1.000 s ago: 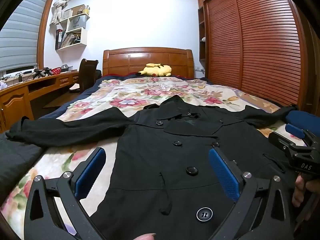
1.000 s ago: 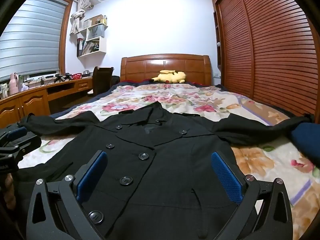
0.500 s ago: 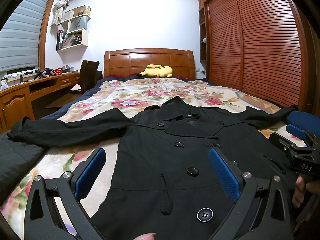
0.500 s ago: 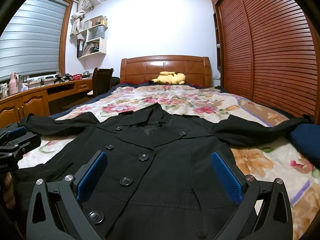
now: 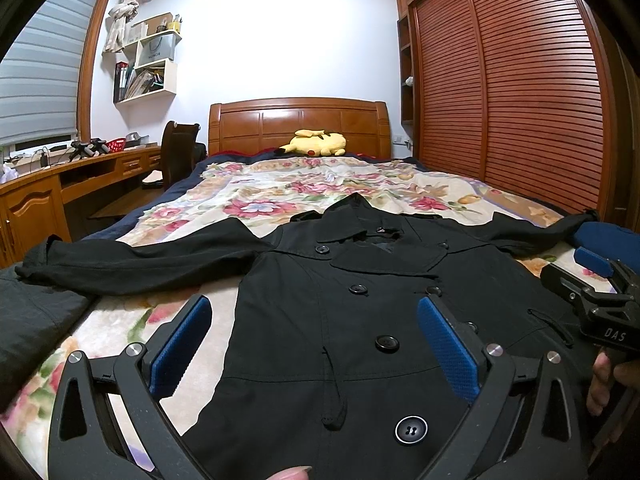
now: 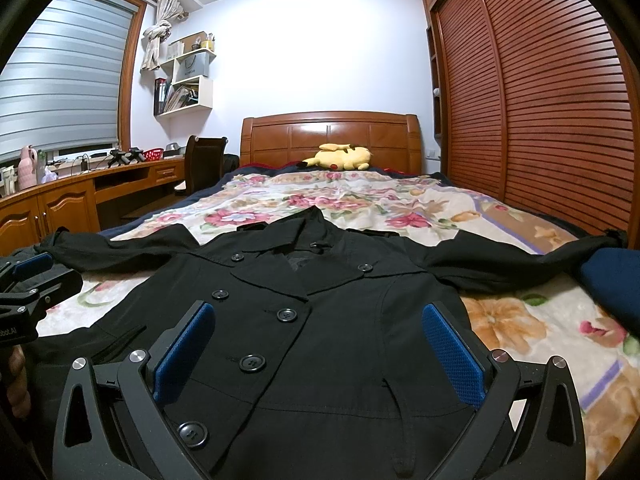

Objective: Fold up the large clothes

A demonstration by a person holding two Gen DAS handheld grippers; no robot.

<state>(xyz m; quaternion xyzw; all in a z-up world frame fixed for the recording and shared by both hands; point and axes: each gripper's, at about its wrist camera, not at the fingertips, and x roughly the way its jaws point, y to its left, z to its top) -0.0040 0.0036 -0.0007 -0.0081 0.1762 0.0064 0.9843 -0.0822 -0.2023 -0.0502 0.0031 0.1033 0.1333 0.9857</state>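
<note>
Hardly anything has shifted over the last second, so folding hasn't begun. Left gripper (image 5: pixel 314 356) hovers low over the hem, jaws spread wide, holding nothing; right gripper (image 6: pixel 318 356) mirrors it, equally wide and empty, level and pointing up the bed. Beyond them the black coat (image 5: pixel 360 312) lies flat and buttoned on the floral bedspread (image 5: pixel 280 188), sleeves stretched out both ways.

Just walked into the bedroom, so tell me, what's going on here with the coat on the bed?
A person holds a gripper in each hand over a black coat spread flat, front up, on the floral bedspread. The left gripper and right gripper are both open, holding nothing. Both sleeves lie outstretched; no fold is made yet.
</note>
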